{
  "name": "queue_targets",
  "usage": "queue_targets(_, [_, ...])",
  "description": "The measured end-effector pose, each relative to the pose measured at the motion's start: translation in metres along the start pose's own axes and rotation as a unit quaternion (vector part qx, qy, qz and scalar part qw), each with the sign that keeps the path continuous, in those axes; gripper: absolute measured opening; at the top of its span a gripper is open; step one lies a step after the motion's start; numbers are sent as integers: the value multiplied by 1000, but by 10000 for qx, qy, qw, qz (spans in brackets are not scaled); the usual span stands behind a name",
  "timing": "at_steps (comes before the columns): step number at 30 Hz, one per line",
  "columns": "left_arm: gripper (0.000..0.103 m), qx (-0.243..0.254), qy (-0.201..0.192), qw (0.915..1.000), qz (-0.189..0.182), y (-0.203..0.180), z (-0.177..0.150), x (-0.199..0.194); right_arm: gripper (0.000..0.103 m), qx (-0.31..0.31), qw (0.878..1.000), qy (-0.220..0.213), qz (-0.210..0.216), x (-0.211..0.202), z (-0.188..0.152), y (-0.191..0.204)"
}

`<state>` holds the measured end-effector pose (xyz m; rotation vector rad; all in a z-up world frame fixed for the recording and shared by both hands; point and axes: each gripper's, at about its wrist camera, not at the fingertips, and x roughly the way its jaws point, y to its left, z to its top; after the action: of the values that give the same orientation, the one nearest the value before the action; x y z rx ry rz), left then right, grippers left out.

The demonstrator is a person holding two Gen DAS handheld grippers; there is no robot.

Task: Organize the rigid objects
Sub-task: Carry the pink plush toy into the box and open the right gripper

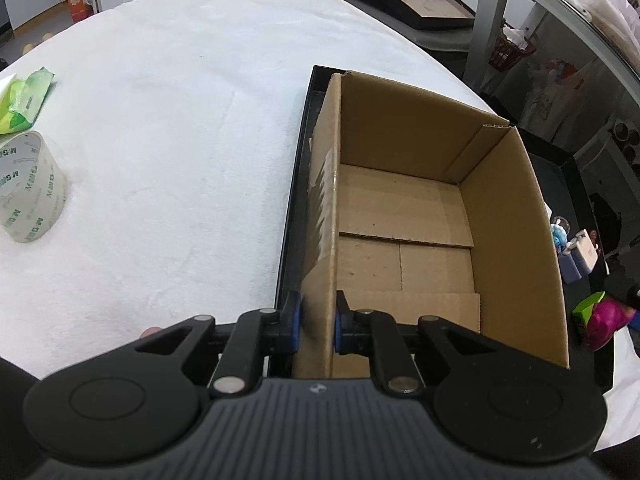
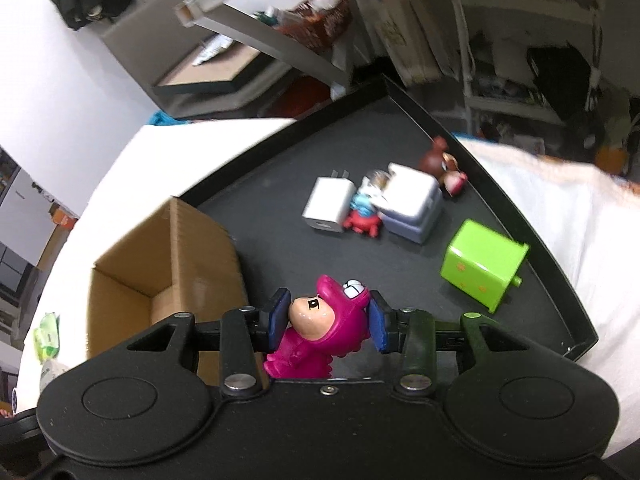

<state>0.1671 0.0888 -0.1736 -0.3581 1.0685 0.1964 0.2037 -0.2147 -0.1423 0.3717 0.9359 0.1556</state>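
An open cardboard box [image 1: 404, 216] stands in the left part of a black tray [image 1: 292, 208]. My left gripper [image 1: 316, 320] is shut on the box's near left wall, one blue pad on each side. The box is empty inside. In the right wrist view my right gripper [image 2: 328, 320] is shut on a magenta toy figure [image 2: 320, 328] with a peach face, held above the tray floor [image 2: 280, 184]. The box [image 2: 160, 272] lies to its left. The same toy [image 1: 604, 320] shows at the right edge of the left wrist view.
On the tray lie a green cube [image 2: 482, 264], a white charger [image 2: 328, 204], a white and lilac block [image 2: 412, 204], a red and blue figure [image 2: 362, 216] and a brown figure [image 2: 442, 168]. A tape roll [image 1: 28, 188] and a green packet [image 1: 24, 100] sit on the white cloth [image 1: 180, 120].
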Motion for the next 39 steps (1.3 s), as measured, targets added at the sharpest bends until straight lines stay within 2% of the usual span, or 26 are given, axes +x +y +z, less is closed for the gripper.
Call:
queue_targets(11, [16,-96,2,9997,-210,9,2,-2,41,-372,9987,-328,105,-29,12,40])
queue_targets(19, [17,-183,51,9993,-319,13,4,-1,41,-693,9967,-352,218,-36,14,69])
queue_targets(28, [17,-193,68,9989,-421,17,4,-1,41,-1056,9938,-241,264,-24,13,106])
queue_targets(39, [17,-273,65,9983,-501,21,5,-1,41,-1617,9867,40,182,18,8,162])
